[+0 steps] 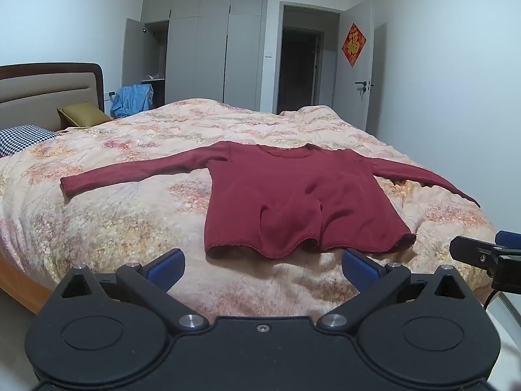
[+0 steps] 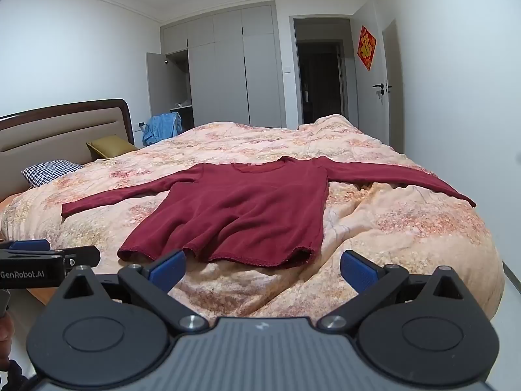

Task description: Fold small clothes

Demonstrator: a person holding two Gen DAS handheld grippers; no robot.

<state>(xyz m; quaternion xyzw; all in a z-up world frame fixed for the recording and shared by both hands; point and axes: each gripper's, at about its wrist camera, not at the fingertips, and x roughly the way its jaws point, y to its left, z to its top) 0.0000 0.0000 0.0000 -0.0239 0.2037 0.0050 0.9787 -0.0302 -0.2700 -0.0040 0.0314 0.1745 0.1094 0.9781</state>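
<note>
A dark red long-sleeved top [image 1: 293, 195] [image 2: 247, 208] lies flat on the bed, sleeves spread to both sides, collar at the far end, hem toward me. My left gripper [image 1: 262, 268] hovers just short of the hem, wide open, nothing between its blue pads. My right gripper [image 2: 262, 268] is also wide open and empty, short of the hem's right part. The right gripper's finger [image 1: 482, 252] shows at the right edge of the left wrist view, and the left gripper's finger [image 2: 49, 254] at the left edge of the right wrist view.
The bed's floral quilt [image 1: 136, 215] [image 2: 390, 228] is rumpled to the right of the top. Pillows [image 1: 26, 137] lie by the headboard [image 1: 49, 91]. A grey wardrobe [image 1: 211, 49] with one door ajar, blue cloth [image 1: 132, 99] and an open doorway [image 1: 302, 62] stand beyond.
</note>
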